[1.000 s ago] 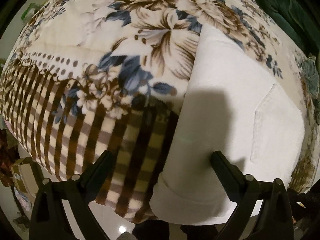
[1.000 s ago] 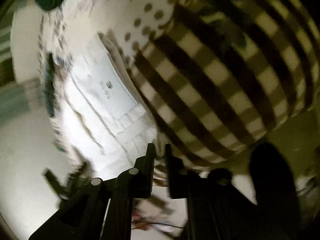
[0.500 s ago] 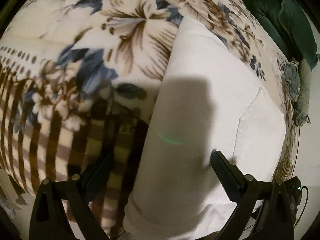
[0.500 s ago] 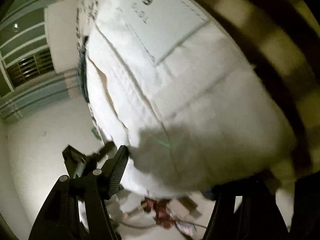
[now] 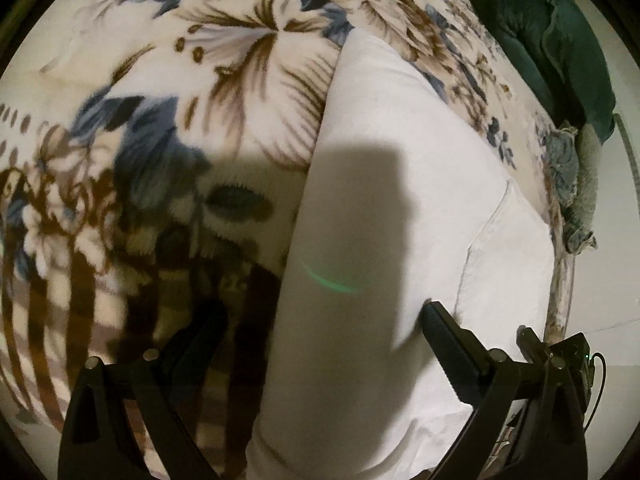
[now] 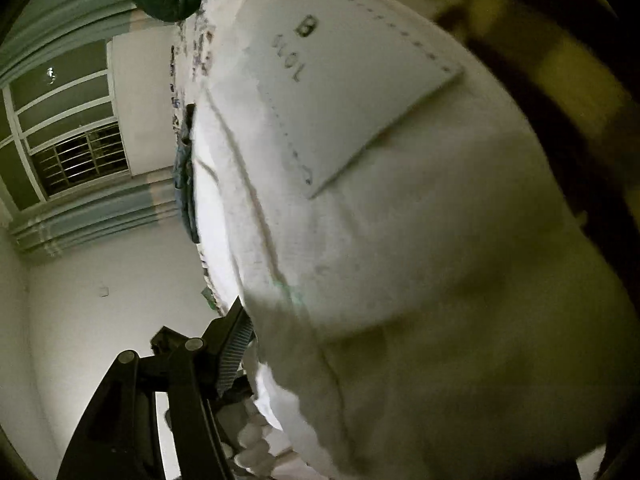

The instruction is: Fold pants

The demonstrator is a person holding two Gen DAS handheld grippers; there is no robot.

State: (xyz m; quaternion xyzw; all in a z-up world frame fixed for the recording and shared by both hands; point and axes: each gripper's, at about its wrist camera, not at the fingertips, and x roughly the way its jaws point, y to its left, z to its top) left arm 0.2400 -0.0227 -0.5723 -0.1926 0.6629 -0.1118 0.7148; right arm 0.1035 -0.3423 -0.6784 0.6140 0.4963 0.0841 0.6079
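Your left gripper (image 5: 320,320) hangs with jaws apart over the white pants (image 5: 400,200) on the floral blanket (image 5: 180,80), gripping nothing. Your right gripper (image 6: 400,340), just opened, straddles their near end. They lie already folded lengthwise; cross folds remain.

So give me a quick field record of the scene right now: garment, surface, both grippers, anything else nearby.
garment: white pants, already folded, back pocket facing up
surface: floral and striped blanket, pants lying on it
left gripper: open, fingers straddling the pants' near end, not pressing
right gripper: open, jaws have just been opening; pants' edge between the fingers, no grip visible; only one finger clearly in view
nearby: green cloth at the blanket's far edge
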